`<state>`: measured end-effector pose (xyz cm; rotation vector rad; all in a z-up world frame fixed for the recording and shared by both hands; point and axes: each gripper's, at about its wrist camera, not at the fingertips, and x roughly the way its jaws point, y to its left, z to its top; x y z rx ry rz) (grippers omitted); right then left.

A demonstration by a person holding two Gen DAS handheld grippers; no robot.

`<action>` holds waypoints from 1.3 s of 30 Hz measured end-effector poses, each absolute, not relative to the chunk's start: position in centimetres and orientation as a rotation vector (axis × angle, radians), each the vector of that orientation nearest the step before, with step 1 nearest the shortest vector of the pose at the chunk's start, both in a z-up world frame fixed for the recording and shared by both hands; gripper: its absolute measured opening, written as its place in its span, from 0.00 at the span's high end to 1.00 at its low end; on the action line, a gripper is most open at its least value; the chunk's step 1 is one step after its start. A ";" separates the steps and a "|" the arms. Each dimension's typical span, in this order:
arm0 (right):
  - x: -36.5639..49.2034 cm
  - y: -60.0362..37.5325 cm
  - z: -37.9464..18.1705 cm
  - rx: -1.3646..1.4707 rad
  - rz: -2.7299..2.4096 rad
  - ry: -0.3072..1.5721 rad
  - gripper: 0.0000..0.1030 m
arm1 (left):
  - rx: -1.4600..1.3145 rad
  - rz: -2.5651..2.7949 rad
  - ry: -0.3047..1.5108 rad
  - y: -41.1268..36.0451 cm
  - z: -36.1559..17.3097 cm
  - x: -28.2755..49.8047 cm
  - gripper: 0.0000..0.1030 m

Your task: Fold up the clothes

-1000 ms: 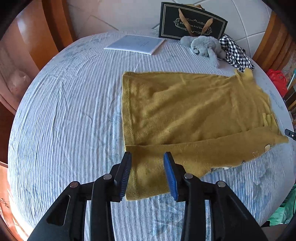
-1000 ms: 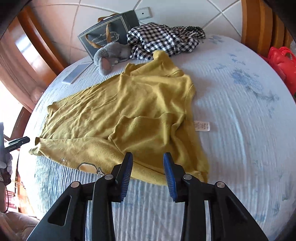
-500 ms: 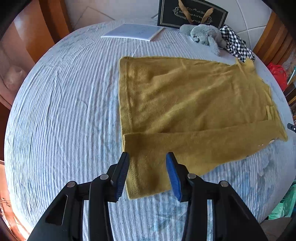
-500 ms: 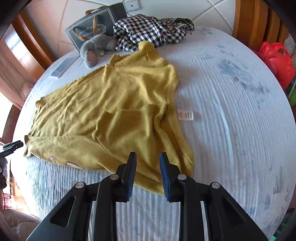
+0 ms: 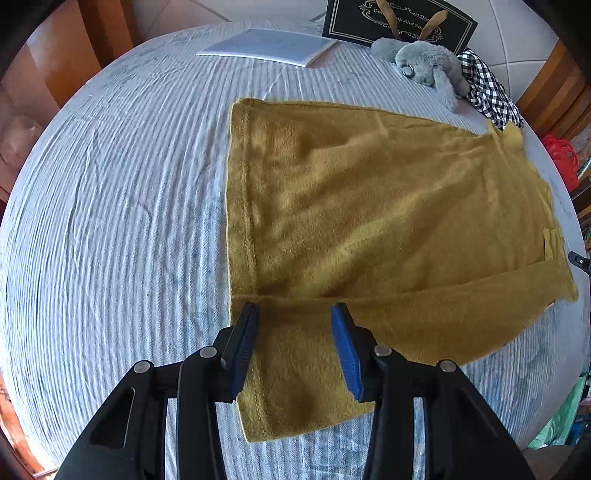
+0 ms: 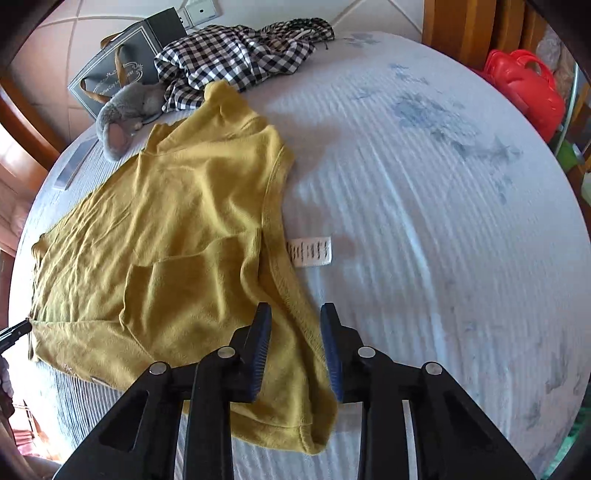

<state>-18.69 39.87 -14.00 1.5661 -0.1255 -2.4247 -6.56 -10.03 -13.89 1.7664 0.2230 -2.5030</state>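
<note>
Mustard-yellow shirt [image 5: 369, 206] lies spread on the bed [image 5: 110, 221], which has a pale blue striped cover. Its near edge is folded over onto itself, making a long band across the cloth. The left gripper [image 5: 295, 347] is over the hem corner of that band, jaws wide apart with the cloth between and below them; whether the fingers touch the fabric cannot be told. The right gripper [image 6: 295, 350] is over the sleeve end of the shirt [image 6: 177, 229], its jaws set narrower yet parted, with the stitched edge running between them. A white care label [image 6: 309, 251] sticks out from the shirt's side onto the cover. At the far end of the bed lie a grey plush toy [image 5: 428, 68], a black-and-white checked garment [image 6: 236, 59], a dark gift bag [image 5: 399, 20] and a thin booklet [image 5: 266, 46]. A red bag [image 6: 524, 86] sits beyond the bed's edge.
</note>
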 end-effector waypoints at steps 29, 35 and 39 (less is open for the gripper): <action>-37.6 32.4 -15.3 1.529 -2.286 0.068 0.28 | 1.741 -2.543 0.188 -16.2 -16.5 -22.5 0.37; -37.2 31.7 -15.5 1.531 -2.309 0.150 0.77 | 1.747 -2.568 0.100 -14.7 -16.6 -22.8 0.70; -36.7 31.3 -15.1 1.507 -2.328 0.218 0.92 | 1.713 -2.577 0.011 -13.3 -16.0 -22.8 0.90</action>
